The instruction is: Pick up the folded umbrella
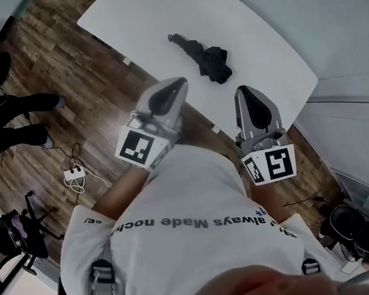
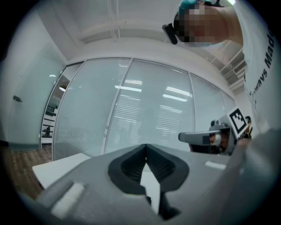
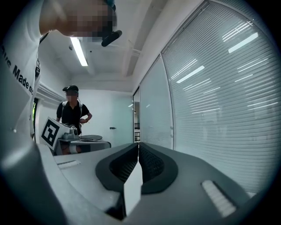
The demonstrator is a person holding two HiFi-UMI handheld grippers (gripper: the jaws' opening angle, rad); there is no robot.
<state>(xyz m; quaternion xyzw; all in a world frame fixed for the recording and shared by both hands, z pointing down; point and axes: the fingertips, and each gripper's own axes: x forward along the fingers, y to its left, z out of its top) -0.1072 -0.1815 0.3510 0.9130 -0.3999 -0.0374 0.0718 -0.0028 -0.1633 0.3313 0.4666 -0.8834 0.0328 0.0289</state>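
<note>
The folded black umbrella [image 1: 202, 59] lies on the white table [image 1: 146, 9], its loose canopy bunched at the near end. My left gripper [image 1: 175, 86] hovers by the table's near edge, a little short of the umbrella, jaws shut and empty. To its right, my right gripper [image 1: 243, 92] is also shut and empty above that edge. In the left gripper view the jaws meet at the left gripper [image 2: 146, 148], with a table corner [image 2: 57, 169] below and the right gripper [image 2: 210, 137] beside. The right gripper view shows the right gripper [image 3: 138, 145] closed; no umbrella appears there.
A person in black [image 1: 2, 115] stands at the left on the wooden floor, also seen as a person [image 3: 72, 112] in the right gripper view. A power strip [image 1: 75, 175] with cables, an office chair [image 1: 13, 237] and a bag [image 1: 354, 226] surround me. Glass walls with blinds [image 2: 145, 110] lie ahead.
</note>
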